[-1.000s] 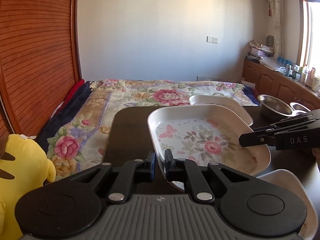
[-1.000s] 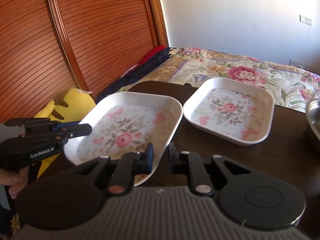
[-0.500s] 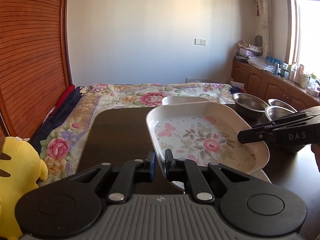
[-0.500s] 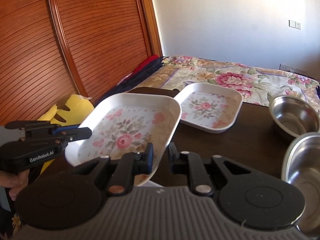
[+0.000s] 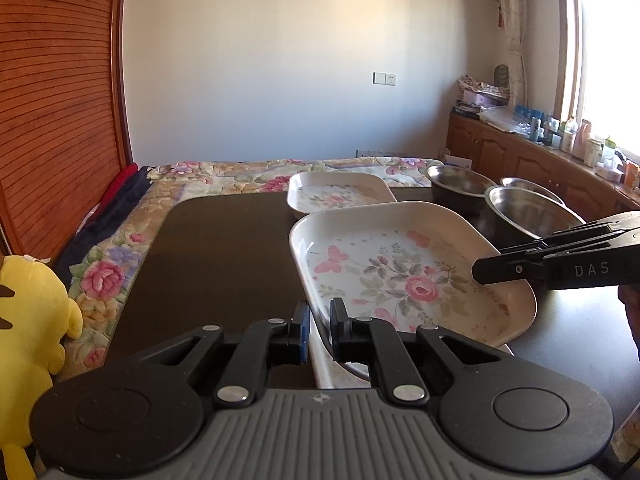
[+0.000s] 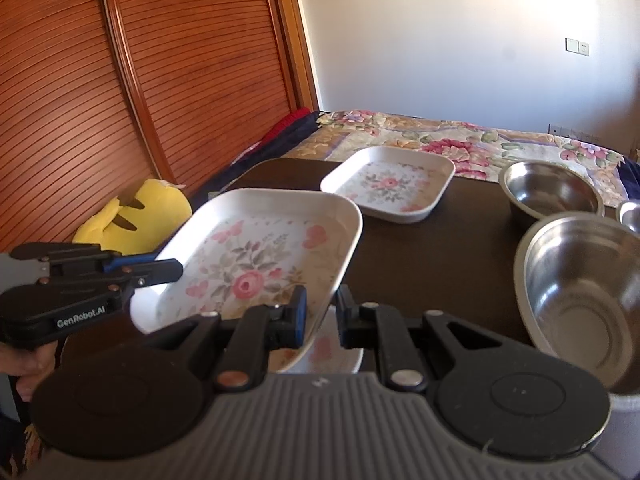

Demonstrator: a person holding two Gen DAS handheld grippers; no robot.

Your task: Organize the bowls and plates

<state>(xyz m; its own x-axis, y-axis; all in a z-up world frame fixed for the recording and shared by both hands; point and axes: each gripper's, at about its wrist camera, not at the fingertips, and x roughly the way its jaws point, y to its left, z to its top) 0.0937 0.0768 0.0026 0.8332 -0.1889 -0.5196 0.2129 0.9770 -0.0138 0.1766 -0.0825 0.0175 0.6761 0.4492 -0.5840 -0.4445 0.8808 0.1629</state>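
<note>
left wrist: floral plate point(image 5: 404, 276) rim clamped in left tool point(image 5: 319, 330).

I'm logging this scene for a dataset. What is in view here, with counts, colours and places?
floral plate, held: 1, white with pink roses, lifted above the table, gripped on two rims
floral plate, far: 1, same pattern, on the table's far edge
floral plate, under: 1, partly hidden beneath the held one
steel bowls: 3, silver, right side of the table; nearest largest, one behind it, a third barely showing at the frame edge
table: 1, dark brown
bed: 1, floral quilt, beyond the table
plush toy: 1, yellow, left of the table
slatted wooden doors: reddish brown, left
cabinet: 1, wooden, cluttered top, under the window
left tongs: black, shut on the held plate's rim
right tongs: black, shut on the opposite rim
</note>
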